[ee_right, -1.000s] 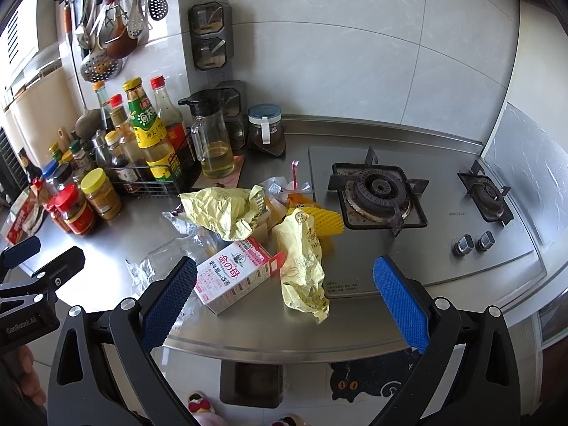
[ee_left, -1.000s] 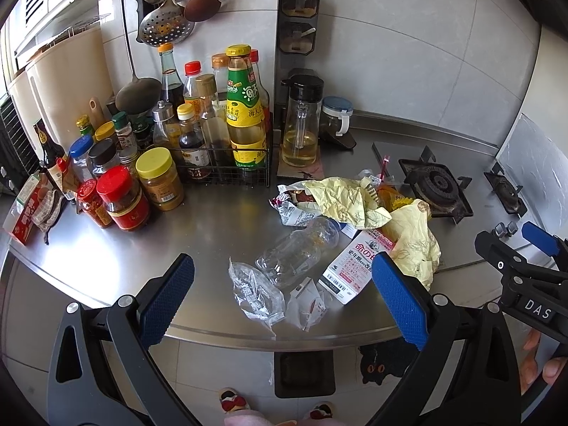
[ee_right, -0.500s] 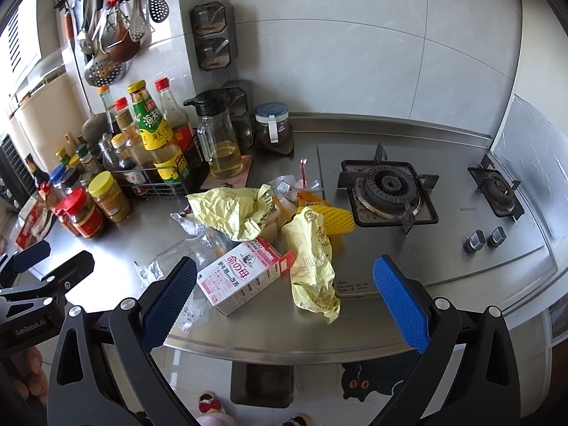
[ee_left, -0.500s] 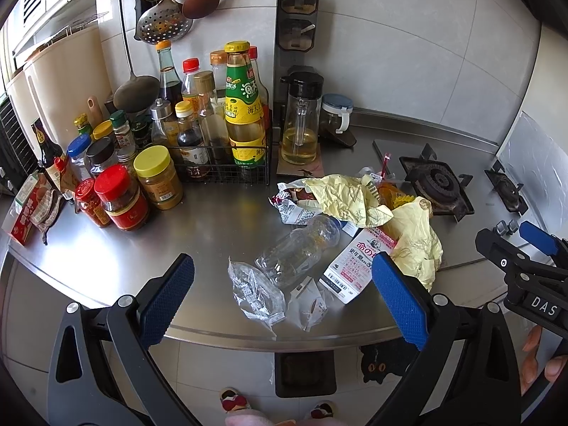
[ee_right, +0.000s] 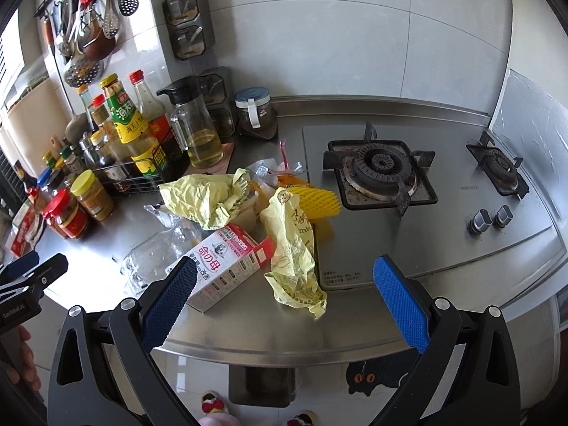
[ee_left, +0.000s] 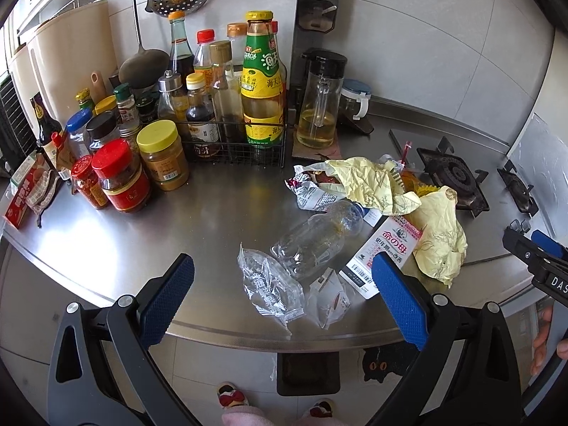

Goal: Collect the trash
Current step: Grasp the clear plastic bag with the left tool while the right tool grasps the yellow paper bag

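Note:
Trash lies in a heap on the steel counter [ee_left: 220, 213]: a clear plastic bottle [ee_left: 317, 239] on its side, clear wrappers [ee_left: 268, 285], a pink-and-white carton [ee_left: 385, 252] [ee_right: 223, 266], crumpled yellow paper bags [ee_left: 438, 238] [ee_right: 293, 252] [ee_right: 202, 195], and a yellow foam net [ee_right: 317, 206]. My left gripper [ee_left: 280, 301] is open and empty above the counter's front edge, near the wrappers. My right gripper [ee_right: 284, 298] is open and empty in front of the carton and the yellow bag.
Sauce bottles and jars [ee_left: 159, 156] crowd the back left, some in a wire rack [ee_left: 234, 145]. An oil jug [ee_left: 321, 106] stands behind the trash. A gas hob [ee_right: 381, 174] with knobs [ee_right: 491, 218] fills the right. Utensils [ee_right: 88, 28] hang on the wall.
Both grippers have moved a little forward toward the counter, so the trash looks slightly closer. Nothing on the counter has moved. Both stay open.

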Action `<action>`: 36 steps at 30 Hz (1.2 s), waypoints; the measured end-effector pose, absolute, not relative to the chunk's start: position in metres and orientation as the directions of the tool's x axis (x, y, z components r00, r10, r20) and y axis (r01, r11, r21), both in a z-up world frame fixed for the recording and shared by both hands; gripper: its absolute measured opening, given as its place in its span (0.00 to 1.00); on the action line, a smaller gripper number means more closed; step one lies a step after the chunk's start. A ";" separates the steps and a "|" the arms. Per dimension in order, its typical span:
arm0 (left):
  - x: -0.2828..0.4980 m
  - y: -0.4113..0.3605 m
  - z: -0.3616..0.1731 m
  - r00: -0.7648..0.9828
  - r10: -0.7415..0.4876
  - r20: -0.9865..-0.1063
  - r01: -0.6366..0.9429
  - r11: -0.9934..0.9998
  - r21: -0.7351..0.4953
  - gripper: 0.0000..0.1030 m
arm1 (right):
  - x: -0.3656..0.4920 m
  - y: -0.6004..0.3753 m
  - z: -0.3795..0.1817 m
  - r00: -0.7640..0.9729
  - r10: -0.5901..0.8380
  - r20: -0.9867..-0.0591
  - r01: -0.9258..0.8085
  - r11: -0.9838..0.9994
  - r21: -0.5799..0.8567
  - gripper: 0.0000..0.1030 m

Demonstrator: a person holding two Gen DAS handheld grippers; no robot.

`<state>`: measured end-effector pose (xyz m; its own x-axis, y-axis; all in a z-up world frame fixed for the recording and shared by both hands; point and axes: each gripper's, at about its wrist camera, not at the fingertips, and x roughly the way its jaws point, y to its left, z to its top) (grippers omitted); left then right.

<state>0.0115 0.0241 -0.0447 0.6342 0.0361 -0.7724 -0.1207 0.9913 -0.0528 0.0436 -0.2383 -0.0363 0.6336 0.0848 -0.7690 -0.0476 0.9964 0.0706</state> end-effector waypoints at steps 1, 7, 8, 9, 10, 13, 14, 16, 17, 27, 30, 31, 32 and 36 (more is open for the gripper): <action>0.014 0.028 -0.050 0.627 0.041 -0.778 -0.126 0.991 -0.050 0.92 | 0.046 -0.239 -0.042 0.627 0.080 -0.775 -0.049 0.997 0.063 0.97; 0.033 0.045 -0.089 0.556 0.034 -0.830 -0.159 0.985 -0.067 0.73 | 0.063 -0.243 -0.075 0.568 0.103 -0.817 -0.067 0.995 0.079 0.77; 0.036 0.046 -0.096 0.542 0.033 -0.839 -0.160 0.985 -0.065 0.73 | 0.065 -0.242 -0.080 0.562 0.101 -0.821 -0.069 0.995 0.075 0.77; 0.038 0.047 -0.101 0.531 0.031 -0.847 -0.157 0.986 -0.063 0.73 | 0.067 -0.242 -0.083 0.557 0.104 -0.824 -0.072 0.994 0.076 0.77; 0.039 0.047 -0.107 0.520 0.028 -0.854 -0.151 0.987 -0.060 0.73 | 0.068 -0.242 -0.087 0.551 0.109 -0.827 -0.074 0.994 0.082 0.77; 0.038 0.044 -0.125 0.483 0.009 -0.875 -0.132 0.989 -0.062 0.73 | 0.073 -0.244 -0.100 0.529 0.124 -0.840 -0.072 0.992 0.100 0.76; 0.038 0.044 -0.131 0.471 0.007 -0.882 -0.130 0.990 -0.062 0.73 | 0.075 -0.245 -0.104 0.521 0.128 -0.844 -0.071 0.992 0.107 0.74; 0.040 0.046 -0.142 0.451 0.003 -0.892 -0.133 0.989 -0.064 0.73 | 0.079 -0.246 -0.113 0.503 0.138 -0.853 -0.066 0.990 0.121 0.70; 0.040 0.047 -0.147 0.441 -0.001 -0.897 -0.136 0.988 -0.068 0.71 | 0.080 -0.247 -0.118 0.494 0.140 -0.858 -0.064 0.990 0.124 0.69; 0.052 0.056 -0.173 0.398 -0.033 -0.917 -0.158 0.982 -0.104 0.62 | 0.095 -0.243 -0.143 0.465 0.098 -0.880 -0.057 0.995 0.081 0.63; 0.055 0.056 -0.179 0.388 -0.042 -0.921 -0.157 0.981 -0.111 0.59 | 0.098 -0.241 -0.149 0.448 0.100 -0.888 -0.068 0.995 0.078 0.53; 0.055 0.055 -0.180 0.386 -0.046 -0.921 -0.156 0.981 -0.115 0.59 | 0.098 -0.240 -0.151 0.444 0.102 -0.890 -0.071 0.994 0.078 0.50; 0.056 0.055 -0.181 0.387 -0.053 -0.921 -0.154 0.981 -0.122 0.59 | 0.099 -0.240 -0.152 0.441 0.102 -0.892 -0.073 0.994 0.078 0.48; 0.060 0.052 -0.185 0.386 -0.072 -0.920 -0.137 0.981 -0.134 0.57 | 0.098 -0.237 -0.159 0.435 0.107 -0.894 -0.085 0.993 0.078 0.40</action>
<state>0.0603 0.0517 -0.1853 0.3864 -0.0716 -0.9195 -0.1373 0.9814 -0.1341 0.0984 -0.2366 -0.1585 0.4347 0.1074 -0.8942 -0.0846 0.9933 0.0781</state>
